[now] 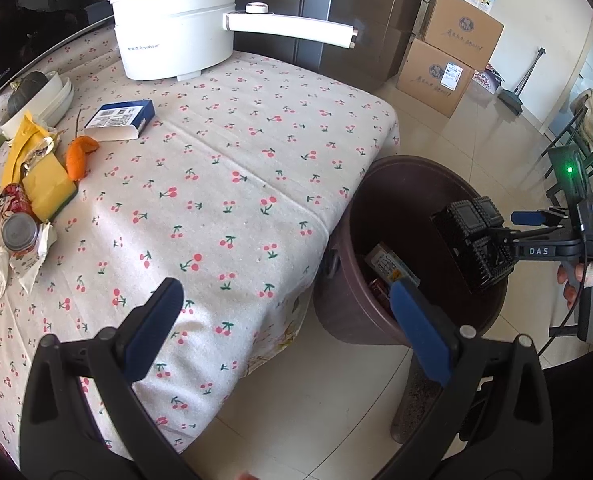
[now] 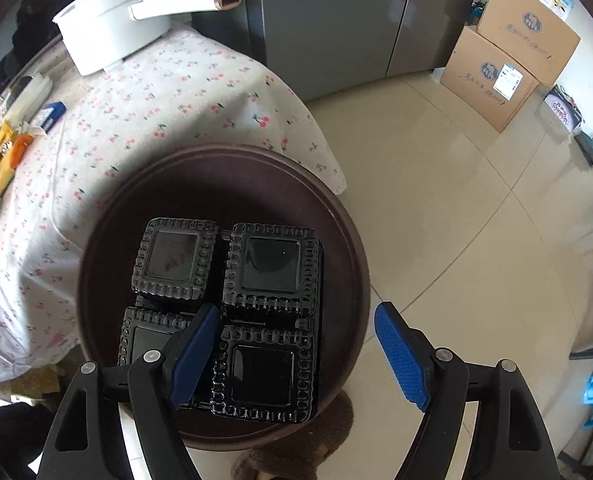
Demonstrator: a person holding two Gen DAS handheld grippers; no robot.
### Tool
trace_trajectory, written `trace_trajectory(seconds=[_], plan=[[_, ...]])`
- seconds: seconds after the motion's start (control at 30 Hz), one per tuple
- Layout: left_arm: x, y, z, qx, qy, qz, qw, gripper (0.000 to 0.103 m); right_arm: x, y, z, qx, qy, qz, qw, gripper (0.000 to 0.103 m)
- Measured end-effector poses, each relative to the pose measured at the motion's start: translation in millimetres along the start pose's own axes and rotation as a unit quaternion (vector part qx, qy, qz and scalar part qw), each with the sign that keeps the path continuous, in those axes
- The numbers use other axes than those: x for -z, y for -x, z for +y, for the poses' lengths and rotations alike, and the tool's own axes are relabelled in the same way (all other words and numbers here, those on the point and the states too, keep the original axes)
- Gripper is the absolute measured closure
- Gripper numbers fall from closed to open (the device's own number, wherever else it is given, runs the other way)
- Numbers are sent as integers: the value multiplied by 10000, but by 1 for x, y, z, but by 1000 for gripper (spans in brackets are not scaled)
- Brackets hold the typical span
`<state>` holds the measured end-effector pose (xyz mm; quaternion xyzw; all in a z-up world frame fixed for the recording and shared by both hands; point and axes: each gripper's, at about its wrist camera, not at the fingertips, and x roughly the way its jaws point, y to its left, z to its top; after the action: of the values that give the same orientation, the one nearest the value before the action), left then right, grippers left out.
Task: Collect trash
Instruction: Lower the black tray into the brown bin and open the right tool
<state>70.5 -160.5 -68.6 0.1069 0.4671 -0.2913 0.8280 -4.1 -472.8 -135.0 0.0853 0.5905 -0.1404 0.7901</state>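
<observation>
Blue fingers of the right gripper stand wide apart, holding nothing, directly above the black compartment tray. Tray sits inside the rim of the brown trash bin, beside the table. Left gripper is likewise spread and empty. Remaining litter, including a crushed can and orange peel, lies on the table's far-left side.

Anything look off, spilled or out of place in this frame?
Nothing spilled. The black tray hangs tilted over the open trash bin, and the right gripper looks open around it, so it seems mid-drop. Trash remains heaped at the far table edge: a can, a sponge and wrappers.
</observation>
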Motion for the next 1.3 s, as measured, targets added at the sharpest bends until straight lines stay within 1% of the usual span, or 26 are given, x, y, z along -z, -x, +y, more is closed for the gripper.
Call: trace_trajectory(seconds=[0.07, 0.2, 0.23, 0.3, 0.33, 0.43, 0.5, 0.57, 0.6, 0.63, 0.73, 0.87, 1.03, 1.17, 1.3], plan=[[1, -1, -1, -5, -8, 14, 10000, 1, 3, -11, -4, -62, -4, 62, 10000, 22], [2, -2, -2, -11, -11, 34, 10000, 1, 5, -20, -9, -546, -219, -18, 9983, 21], [2, -3, -2, -13, -12, 38, 10000, 1, 5, -20, -9, -613, -245, -87, 9978, 19], [2, -3, -2, -19, -10, 43, 10000, 1, 5, -20, -4, -739, -195, -111, 9970, 19], [2, -3, -2, -20, -7, 49, 10000, 1, 5, -18, -2, -732, -152, -134, 9971, 19], [3, -4, -2, -35, -11, 62, 10000, 1, 5, -17, 4, -324, 150, -161, 9992, 19], [3, -4, -1, -40, 2, 70, 10000, 1, 8, -20, 12, 200, 440, -92, 9988, 18], [3, -3, 1, -26, 19, 64, 10000, 1, 12, -25, 13, 397, 625, 23, 9973, 17], [4, -2, 1, -24, 21, 57, 10000, 1, 14, -28, 11, 384, 640, 110, 9972, 17], [4, -1, 2, -27, 23, 50, 10000, 1, 16, -29, 7, 214, 543, 120, 9982, 17], [4, 0, 5, -40, 59, 41, 10000, 1, 15, -27, -4, -2, 248, 151, 9996, 16], [3, 0, 8, -43, 131, 46, 9999, 1, 14, -11, -6, -42, 87, -21, 10000, 16], [4, 3, 14, -55, 227, 38, 9997, 1, 7, 11, -7, -410, -114, -292, 9987, 16], [5, 8, 23, -103, 317, 15, 9994, 1, 1, 19, -6, -522, -236, -321, 9978, 16], [8, 14, 39, -194, 476, -2, 9987, 1, -8, 23, 4, -556, -137, -338, 9978, 16]])
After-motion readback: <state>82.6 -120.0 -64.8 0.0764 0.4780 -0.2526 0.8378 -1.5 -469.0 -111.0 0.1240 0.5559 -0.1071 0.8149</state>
